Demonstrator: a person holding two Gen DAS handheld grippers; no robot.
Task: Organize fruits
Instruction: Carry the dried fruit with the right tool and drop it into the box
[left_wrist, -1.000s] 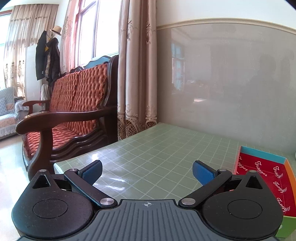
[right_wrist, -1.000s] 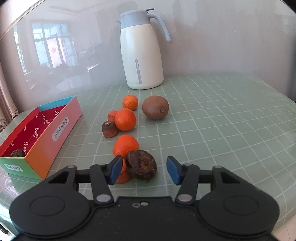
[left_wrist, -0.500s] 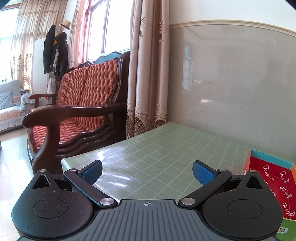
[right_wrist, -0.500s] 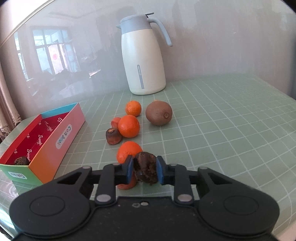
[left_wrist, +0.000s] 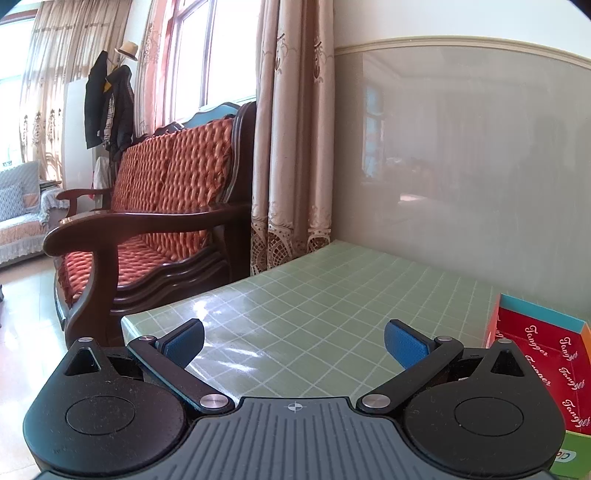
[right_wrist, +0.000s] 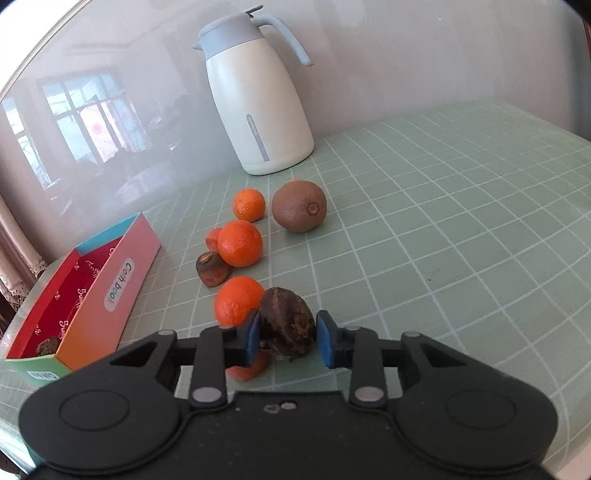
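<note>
My right gripper (right_wrist: 286, 338) is shut on a dark brown wrinkled fruit (right_wrist: 286, 319) and holds it just above the green tablecloth. Behind it lie three oranges (right_wrist: 236, 304) (right_wrist: 240, 243) (right_wrist: 249, 205), a small dark brown fruit (right_wrist: 211, 268), an orange piece (right_wrist: 213, 238) and a kiwi (right_wrist: 300, 206). Another orange piece (right_wrist: 249, 367) shows under the left finger. The red-lined open box (right_wrist: 92, 269) stands at the left with one dark fruit (right_wrist: 48, 345) in its near end. My left gripper (left_wrist: 293, 343) is open and empty over the table, left of the box (left_wrist: 543, 350).
A white thermos jug (right_wrist: 258, 110) stands at the back by the wall. A wooden armchair with orange cushions (left_wrist: 155, 221) and a curtain (left_wrist: 295, 147) stand beyond the table's left edge (left_wrist: 155, 314).
My right gripper closed on the dark wrinkled fruit and lifted it slightly. The left gripper swung a little, so less of the box shows at its right.
</note>
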